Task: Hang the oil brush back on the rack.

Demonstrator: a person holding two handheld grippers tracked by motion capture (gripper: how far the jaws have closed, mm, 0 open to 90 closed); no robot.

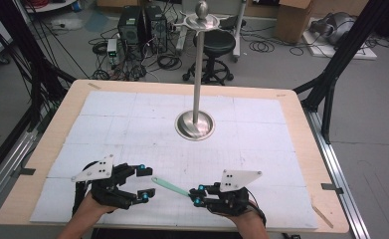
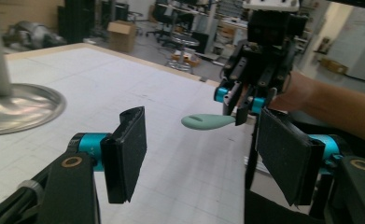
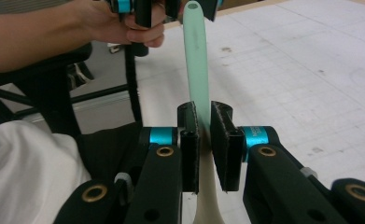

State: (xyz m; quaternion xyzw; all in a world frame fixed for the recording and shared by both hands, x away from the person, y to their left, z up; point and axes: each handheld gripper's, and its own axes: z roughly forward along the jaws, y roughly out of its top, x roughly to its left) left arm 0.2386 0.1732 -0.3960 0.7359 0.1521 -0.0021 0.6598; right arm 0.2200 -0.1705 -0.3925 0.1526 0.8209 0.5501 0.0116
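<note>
near table edge (image 1: 43,204): right gripper (image 1: 198,194) clenched on a spatula (image 1: 169,186), mint handle held off the table, pointing at left gripper (image 1: 142,182), jaws apart, nothing between. looks light, slim, smooth; grip the handle's free end. stand (image 1: 196,123) beyond, mid-table.

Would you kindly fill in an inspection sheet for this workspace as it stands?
Surface: wooden table under a white gridded mat, faintly marked.
Job's things: mint-green utensil, clamped at one end, held above the mat.
Clutter: steel stand on a round base.
Grippers: right gripper shut on the utensil; left gripper open, jaws facing the utensil's free end.
Cables: tangled on the floor behind the table.
Surroundings: stool, computer towers, cardboard box.
</note>
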